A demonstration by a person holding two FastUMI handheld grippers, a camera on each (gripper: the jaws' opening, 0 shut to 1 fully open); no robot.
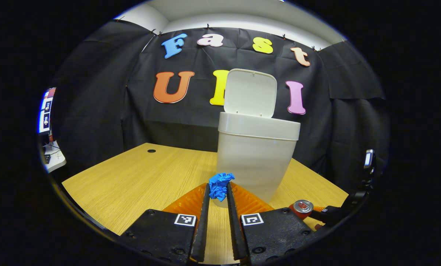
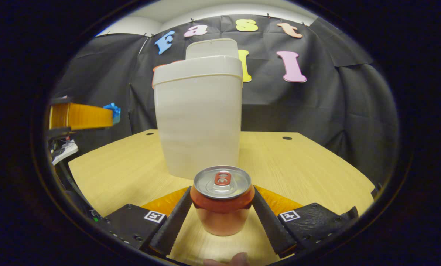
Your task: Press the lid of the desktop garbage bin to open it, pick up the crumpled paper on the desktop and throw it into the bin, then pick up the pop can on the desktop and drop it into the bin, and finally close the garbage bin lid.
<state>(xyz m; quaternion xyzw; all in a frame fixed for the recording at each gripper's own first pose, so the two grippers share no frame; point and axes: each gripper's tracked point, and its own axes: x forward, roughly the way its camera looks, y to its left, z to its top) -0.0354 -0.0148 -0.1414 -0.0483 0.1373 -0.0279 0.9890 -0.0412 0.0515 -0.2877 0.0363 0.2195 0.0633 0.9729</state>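
With the bin [image 1: 255, 155] lid [image 1: 250, 92] standing open at twelve o'clock, left tongs [image 1: 217, 192] pinching the crumpled paper [image 1: 219, 184] should rise above the rim before releasing; right tongs [image 2: 222, 207] straddle the pop can [image 2: 222, 199] on the worktop [image 1: 139, 177], seemingly touching.

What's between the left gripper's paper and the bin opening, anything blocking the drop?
Nothing visible. The lid stands up at the back, so the bin is open on top. The left gripper holds the crumpled paper low in front of the bin wall, below the rim; it has to go up over it.
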